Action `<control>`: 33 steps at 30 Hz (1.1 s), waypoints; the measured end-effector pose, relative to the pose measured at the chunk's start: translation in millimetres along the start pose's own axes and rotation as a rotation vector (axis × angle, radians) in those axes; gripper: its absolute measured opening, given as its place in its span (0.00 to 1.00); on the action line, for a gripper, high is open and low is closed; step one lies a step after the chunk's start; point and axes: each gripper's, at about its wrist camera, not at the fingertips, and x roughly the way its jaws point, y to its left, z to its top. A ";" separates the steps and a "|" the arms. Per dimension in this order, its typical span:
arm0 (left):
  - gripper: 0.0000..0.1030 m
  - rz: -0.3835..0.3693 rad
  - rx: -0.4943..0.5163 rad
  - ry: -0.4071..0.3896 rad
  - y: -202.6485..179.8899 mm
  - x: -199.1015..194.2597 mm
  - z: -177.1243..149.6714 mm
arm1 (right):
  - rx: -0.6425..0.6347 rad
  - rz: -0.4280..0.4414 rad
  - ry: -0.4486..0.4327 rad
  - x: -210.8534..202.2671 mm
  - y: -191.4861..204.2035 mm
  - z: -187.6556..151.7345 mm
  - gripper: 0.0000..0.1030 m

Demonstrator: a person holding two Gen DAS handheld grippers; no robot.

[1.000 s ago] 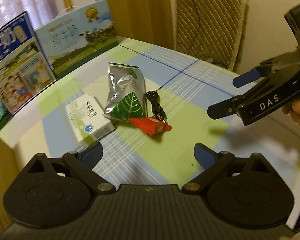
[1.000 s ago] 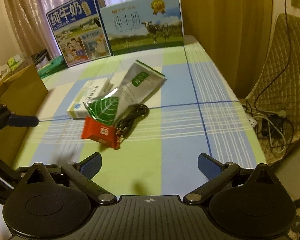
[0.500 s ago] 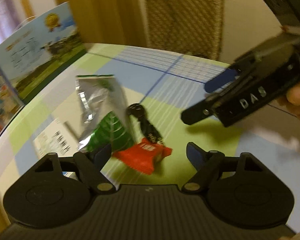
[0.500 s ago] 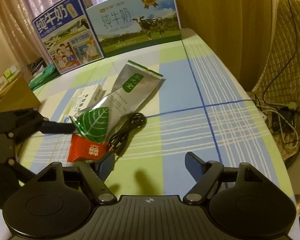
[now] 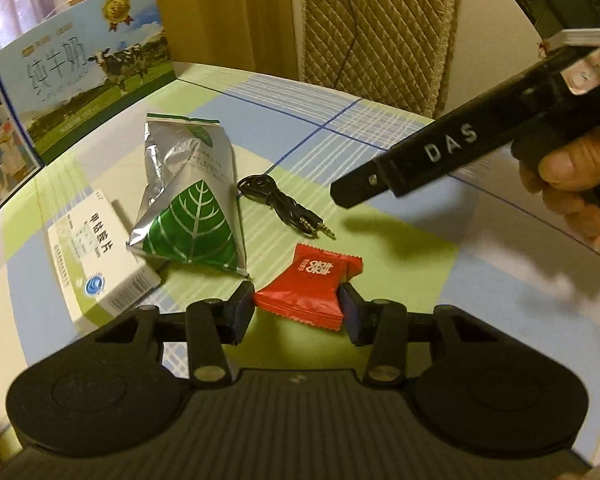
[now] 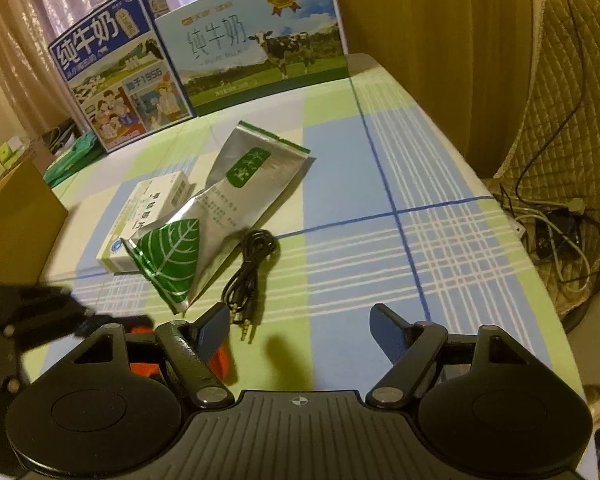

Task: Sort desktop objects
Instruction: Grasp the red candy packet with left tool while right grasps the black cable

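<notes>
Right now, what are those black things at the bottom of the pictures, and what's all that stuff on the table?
They are two claws a person holds, each carrying a camera; one picture comes from each. The left claw has its fingers on either side of a red candy packet. The right claw is open, holding nothing. On the checked tablecloth lie a silver pouch with a green leaf, a white box and a black cable. Milk cartons stand behind.

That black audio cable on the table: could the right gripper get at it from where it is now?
Probably yes. The right gripper is open with nothing between its fingers, and the audio cable lies bare on the tablecloth just ahead of its left fingertip. The silver pouch lies beside the cable, not over it.
</notes>
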 end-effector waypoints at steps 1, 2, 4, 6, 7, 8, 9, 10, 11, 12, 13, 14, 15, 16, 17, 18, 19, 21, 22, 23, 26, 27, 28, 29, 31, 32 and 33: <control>0.39 0.019 -0.012 -0.001 -1.0 -1.9 -1.6 | 0.004 -0.004 -0.001 -0.2 -1.3 0.3 0.73; 0.39 0.042 -0.029 -0.001 -1.4 -4.0 -3.1 | 0.008 -0.007 -0.001 -0.2 -2.5 0.4 0.73; 0.39 0.086 -0.092 -0.004 0.2 -11.0 -9.0 | 0.008 -0.008 0.000 0.0 -2.8 0.6 0.73; 0.39 0.119 -0.140 0.008 1.5 -16.6 -16.9 | 0.000 -0.003 0.002 1.1 -0.7 0.6 0.73; 0.39 0.134 -0.157 0.011 1.9 -19.1 -21.1 | -0.007 0.001 0.003 1.2 1.0 0.1 0.73; 0.38 0.140 -0.178 0.017 2.9 -21.2 -25.3 | -0.015 0.005 0.005 1.6 2.8 -0.2 0.73; 0.38 0.144 -0.198 0.019 3.5 -23.7 -29.6 | -0.022 0.008 0.007 2.4 4.6 -0.5 0.73; 0.38 0.151 -0.217 0.015 4.7 -26.3 -33.7 | -0.029 0.012 0.008 3.2 6.5 -0.8 0.73; 0.37 0.153 -0.231 0.015 6.1 -28.1 -37.1 | -0.035 0.016 0.009 4.2 8.4 -1.5 0.73; 0.37 0.154 -0.242 0.015 6.5 -29.5 -39.6 | -0.040 0.017 0.009 5.3 9.9 -2.0 0.73; 0.37 0.159 -0.249 0.011 6.7 -31.2 -41.9 | -0.045 0.018 0.010 6.4 11.2 -2.2 0.73; 0.37 0.166 -0.253 0.007 6.8 -33.1 -43.8 | -0.052 0.021 0.010 7.7 12.7 -2.5 0.73; 0.37 0.172 -0.258 0.004 6.9 -34.4 -45.2 | -0.060 0.022 0.011 9.0 14.5 -2.9 0.73; 0.37 0.177 -0.268 0.002 7.4 -35.9 -46.6 | -0.069 0.023 0.011 10.4 16.3 -3.5 0.73; 0.37 0.185 -0.278 -0.002 8.1 -37.7 -48.5 | -0.077 0.024 0.011 11.6 18.1 -3.7 0.73; 0.37 0.196 -0.288 -0.006 8.7 -38.8 -49.6 | -0.086 0.027 0.012 13.1 20.0 -3.9 0.73; 0.37 0.205 -0.299 -0.011 9.5 -39.8 -51.1 | -0.098 0.031 0.011 14.6 22.2 -4.2 0.73; 0.37 0.224 -0.331 -0.019 10.9 -42.3 -54.5 | -0.122 0.033 0.007 18.1 27.0 -4.5 0.73; 0.37 0.234 -0.345 -0.022 11.7 -43.6 -56.6 | -0.134 0.035 0.004 19.8 29.3 -4.5 0.73; 0.36 0.243 -0.356 -0.026 12.4 -44.1 -57.9 | -0.146 0.038 0.000 22.0 32.1 -4.3 0.72; 0.36 0.253 -0.396 -0.032 14.1 -47.3 -62.5 | -0.174 0.045 -0.005 30.3 38.9 -2.3 0.62; 0.36 0.252 -0.405 -0.032 14.0 -48.0 -64.1 | -0.185 0.043 -0.002 34.4 41.7 -1.9 0.58; 0.36 0.251 -0.410 -0.030 14.0 -48.4 -65.4 | -0.196 0.040 0.002 38.8 44.0 -1.4 0.52; 0.36 0.251 -0.415 -0.028 13.8 -48.7 -66.4 | -0.206 0.034 0.004 43.6 46.2 -1.0 0.47; 0.36 0.251 -0.424 -0.026 13.8 -49.3 -68.3 | -0.220 0.015 0.003 51.8 49.8 -0.6 0.42; 0.36 0.252 -0.429 -0.026 13.9 -49.7 -69.0 | -0.231 0.003 -0.006 54.6 51.8 -0.8 0.40; 0.36 0.253 -0.434 -0.027 14.2 -50.2 -69.8 | -0.246 -0.009 -0.012 57.0 53.6 -1.0 0.40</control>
